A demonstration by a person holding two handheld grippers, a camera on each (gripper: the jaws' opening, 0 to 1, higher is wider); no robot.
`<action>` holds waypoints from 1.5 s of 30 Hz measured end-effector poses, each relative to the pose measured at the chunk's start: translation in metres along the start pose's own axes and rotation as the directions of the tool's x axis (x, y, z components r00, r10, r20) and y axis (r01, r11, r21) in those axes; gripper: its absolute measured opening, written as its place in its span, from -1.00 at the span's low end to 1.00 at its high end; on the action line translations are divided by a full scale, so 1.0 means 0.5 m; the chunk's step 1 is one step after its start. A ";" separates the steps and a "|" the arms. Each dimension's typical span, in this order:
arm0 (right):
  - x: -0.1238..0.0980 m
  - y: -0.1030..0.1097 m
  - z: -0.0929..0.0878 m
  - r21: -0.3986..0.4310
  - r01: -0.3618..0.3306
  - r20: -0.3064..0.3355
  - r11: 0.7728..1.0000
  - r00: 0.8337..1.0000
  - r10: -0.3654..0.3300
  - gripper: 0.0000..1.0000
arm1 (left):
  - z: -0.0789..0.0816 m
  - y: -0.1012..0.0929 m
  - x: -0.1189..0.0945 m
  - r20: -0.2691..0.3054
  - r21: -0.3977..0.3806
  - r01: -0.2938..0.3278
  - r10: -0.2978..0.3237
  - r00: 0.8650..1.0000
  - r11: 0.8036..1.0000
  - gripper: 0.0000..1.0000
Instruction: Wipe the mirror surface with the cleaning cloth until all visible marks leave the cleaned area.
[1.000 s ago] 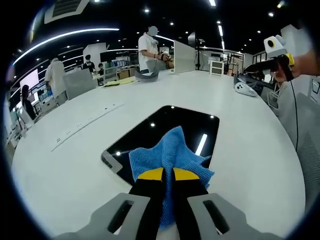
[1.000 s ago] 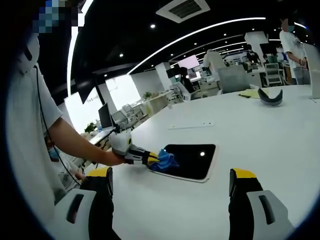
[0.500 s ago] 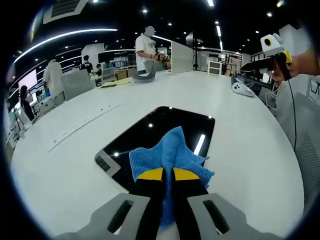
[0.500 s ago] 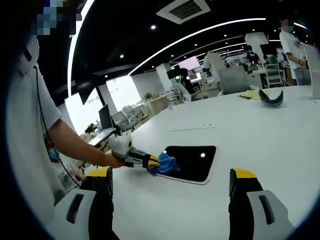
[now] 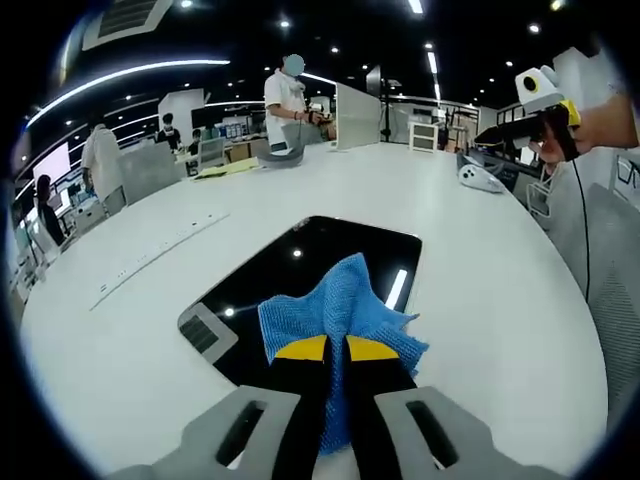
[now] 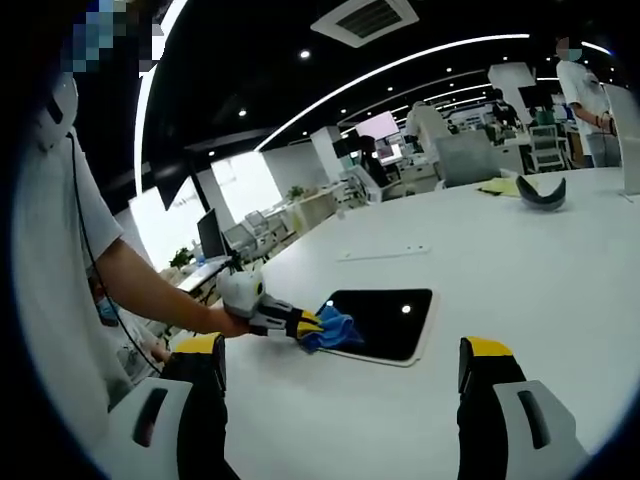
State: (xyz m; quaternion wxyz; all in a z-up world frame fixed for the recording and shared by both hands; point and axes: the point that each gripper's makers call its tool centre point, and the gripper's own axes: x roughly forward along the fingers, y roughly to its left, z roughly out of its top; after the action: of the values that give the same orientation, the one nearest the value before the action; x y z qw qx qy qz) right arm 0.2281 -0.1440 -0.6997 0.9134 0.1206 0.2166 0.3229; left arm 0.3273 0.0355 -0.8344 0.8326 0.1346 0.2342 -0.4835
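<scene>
Left gripper: jaws pressed together, pinching a blue cloth. Cloth lies bunched on the near end of the mirror, covering its near edge. Mirror is a dark, glossy rounded rectangle, flat on the white table, ceiling lights reflected in it.

Right gripper: jaws spread wide, nothing between them, held above the table well apart from the mirror.

From the right gripper view, the left gripper sits at the mirror's left end with the cloth at its tip, a hand behind it. From the left gripper view, the right gripper is far right.
</scene>
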 end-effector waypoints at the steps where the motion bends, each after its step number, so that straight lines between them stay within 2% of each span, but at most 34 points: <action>1: 0.000 0.000 0.000 0.002 0.000 0.000 1.000 1.000 0.000 0.94 | 0.001 -0.001 0.001 0.000 0.003 0.002 -0.002 1.000 1.000 -0.94; 19: -0.001 -0.005 -0.001 0.008 -0.002 0.004 1.000 1.000 0.002 0.94 | 0.009 -0.016 0.019 0.006 0.012 0.019 -0.019 1.000 1.000 -0.94; 36: -0.009 -0.014 -0.007 0.020 0.004 0.007 1.000 1.000 -0.004 0.94 | 0.025 -0.034 0.052 0.014 0.019 0.046 -0.046 0.999 0.999 -0.94; 45: -0.010 -0.020 -0.009 0.026 0.007 0.008 1.000 1.000 -0.007 0.94 | 0.035 -0.041 0.073 0.029 -0.003 0.043 -0.043 0.999 0.999 -0.94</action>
State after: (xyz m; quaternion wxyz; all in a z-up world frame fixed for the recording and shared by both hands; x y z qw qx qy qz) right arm 0.2276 -0.1545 -0.7056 0.9137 0.1331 0.2176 0.3163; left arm 0.3294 -0.0099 -0.8386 0.8255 0.1211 0.2259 -0.5028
